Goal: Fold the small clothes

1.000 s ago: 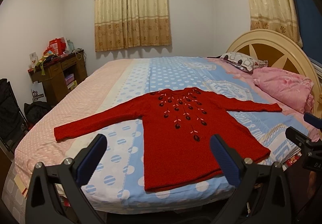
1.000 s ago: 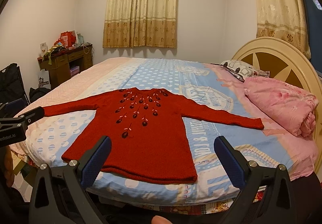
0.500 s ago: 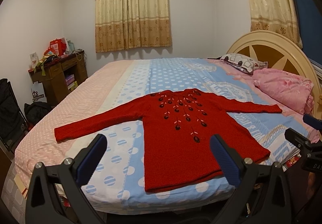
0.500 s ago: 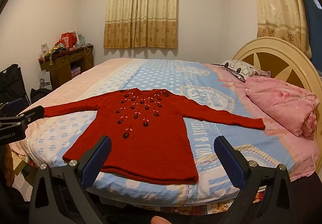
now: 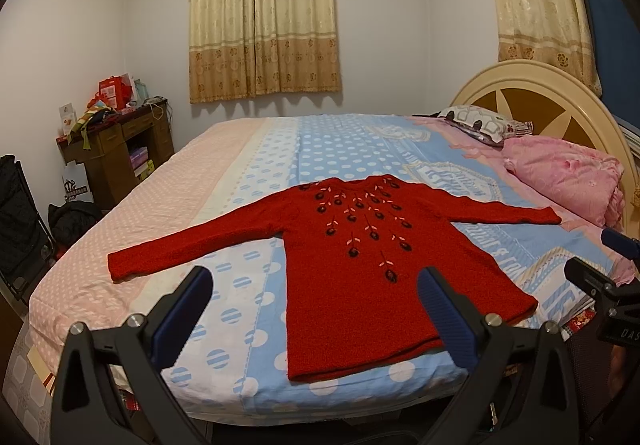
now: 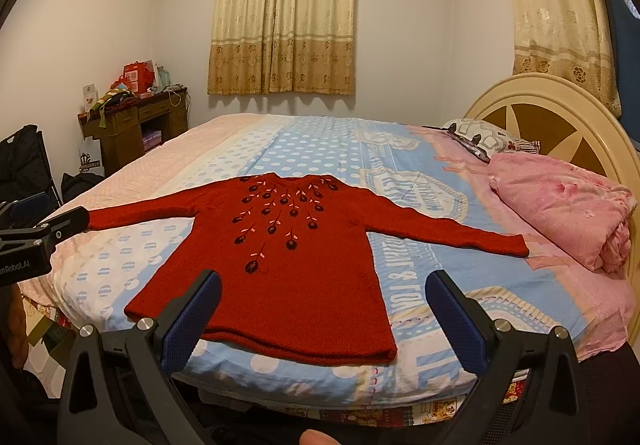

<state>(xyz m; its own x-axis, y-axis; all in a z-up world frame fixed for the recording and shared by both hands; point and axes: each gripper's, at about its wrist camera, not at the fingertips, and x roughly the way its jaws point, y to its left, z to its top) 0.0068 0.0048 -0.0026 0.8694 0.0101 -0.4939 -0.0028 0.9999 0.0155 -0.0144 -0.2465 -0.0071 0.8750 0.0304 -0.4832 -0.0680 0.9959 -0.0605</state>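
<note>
With the red embroidered sweater (image 5: 372, 265) spread flat, sleeves out, at frame centre on the bed (image 5: 280, 149), the left gripper (image 5: 316, 301) and right gripper (image 6: 324, 301) hover wide open and empty at the bottom edge, folding seemingly unstarted, so next likely comes reaching for a sleeve.

Red sweater (image 6: 304, 265) flat on bed (image 6: 460, 285) (sleeves spread); right gripper (image 6: 322, 309) jaws apart.
</note>
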